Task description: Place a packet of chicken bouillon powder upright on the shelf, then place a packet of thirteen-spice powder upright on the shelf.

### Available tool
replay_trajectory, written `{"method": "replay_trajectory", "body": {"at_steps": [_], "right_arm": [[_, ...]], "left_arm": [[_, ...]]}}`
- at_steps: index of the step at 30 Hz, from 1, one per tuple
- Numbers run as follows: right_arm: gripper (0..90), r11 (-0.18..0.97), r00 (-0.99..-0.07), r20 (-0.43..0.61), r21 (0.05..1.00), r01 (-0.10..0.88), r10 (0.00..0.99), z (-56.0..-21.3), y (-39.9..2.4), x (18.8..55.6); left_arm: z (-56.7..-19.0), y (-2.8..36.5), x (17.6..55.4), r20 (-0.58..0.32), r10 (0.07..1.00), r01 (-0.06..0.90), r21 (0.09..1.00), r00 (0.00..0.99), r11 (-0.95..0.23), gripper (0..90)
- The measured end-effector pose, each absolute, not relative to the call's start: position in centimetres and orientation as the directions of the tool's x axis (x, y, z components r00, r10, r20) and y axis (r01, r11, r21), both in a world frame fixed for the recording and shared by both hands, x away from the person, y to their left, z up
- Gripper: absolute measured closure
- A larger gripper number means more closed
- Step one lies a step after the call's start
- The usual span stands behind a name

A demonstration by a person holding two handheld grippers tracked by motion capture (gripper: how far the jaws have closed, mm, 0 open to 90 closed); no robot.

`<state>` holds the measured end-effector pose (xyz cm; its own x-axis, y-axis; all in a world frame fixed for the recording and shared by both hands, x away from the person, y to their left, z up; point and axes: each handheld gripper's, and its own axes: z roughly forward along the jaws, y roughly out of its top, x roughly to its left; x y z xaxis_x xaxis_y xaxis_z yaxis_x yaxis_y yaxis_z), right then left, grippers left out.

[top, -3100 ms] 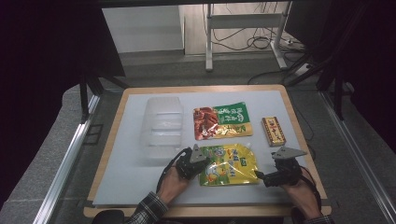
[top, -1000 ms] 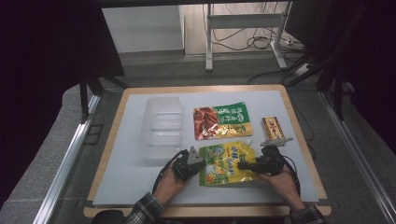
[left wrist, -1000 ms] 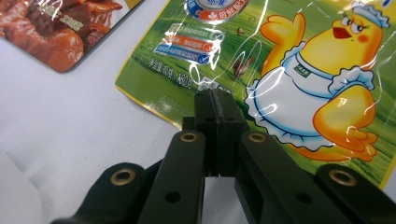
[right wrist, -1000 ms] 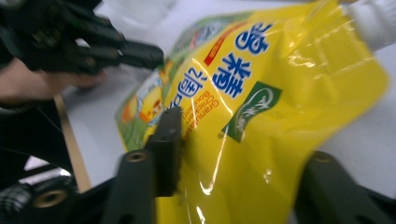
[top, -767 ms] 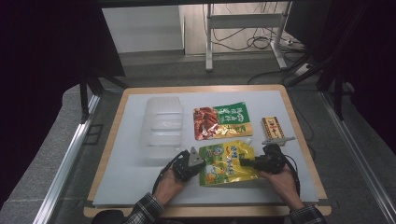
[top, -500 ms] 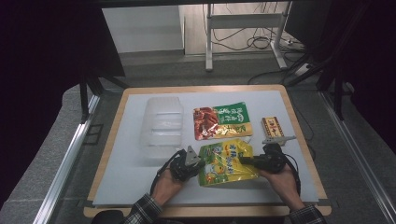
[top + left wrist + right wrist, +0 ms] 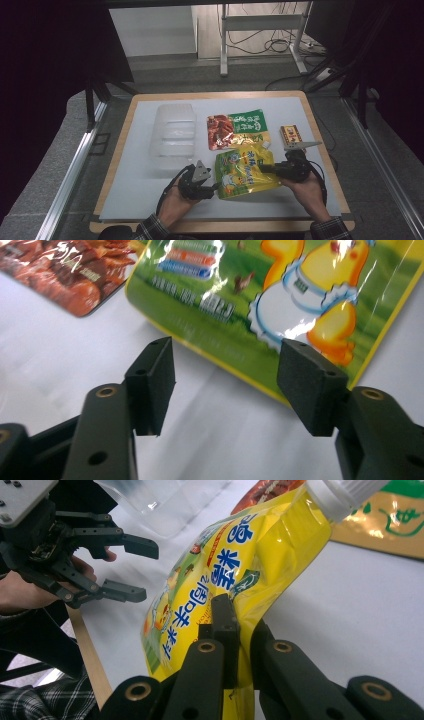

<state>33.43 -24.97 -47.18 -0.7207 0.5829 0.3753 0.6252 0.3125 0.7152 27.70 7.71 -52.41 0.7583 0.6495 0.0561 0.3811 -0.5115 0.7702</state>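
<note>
Two tools | right tool clamps yellow pouch, edge hidden | left tool opening, empty

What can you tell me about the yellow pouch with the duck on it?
The yellow pouch is a shiny soft plastic bag with a white screw cap, blue lettering and a cartoon duck on green grass. The right gripper pinches one edge and tilts it up off the white table. The left gripper is open beside it, not touching.

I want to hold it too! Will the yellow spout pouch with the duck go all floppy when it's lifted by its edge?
Probably floppy: the yellow spout pouch already bends where the right gripper pinches its edge. It looks filled, so likely saggy and heavy. Its glossy film may be slippery.
</note>
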Motion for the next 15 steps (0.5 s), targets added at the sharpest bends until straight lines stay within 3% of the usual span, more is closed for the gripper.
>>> {"method": "replay_trajectory", "body": {"at_steps": [6, 15], "right_arm": [[88.7, 0.334, -0.743, 0.344, 0.730, 0.596, 0.574, -45.9, -24.8, 33.5], [88.8, 0.381, -0.775, 0.285, 0.743, 0.550, 0.564, -43.4, -24.2, 33.7]], "left_arm": [[-52.4, 8.3, 27.0, 0.086, 0.662, 0.377, 0.763, 0.745, -0.524, 27.4], [-52.2, 9.8, 26.1, 0.050, 0.694, 0.411, 0.774, 0.719, -0.482, 12.9]]}}
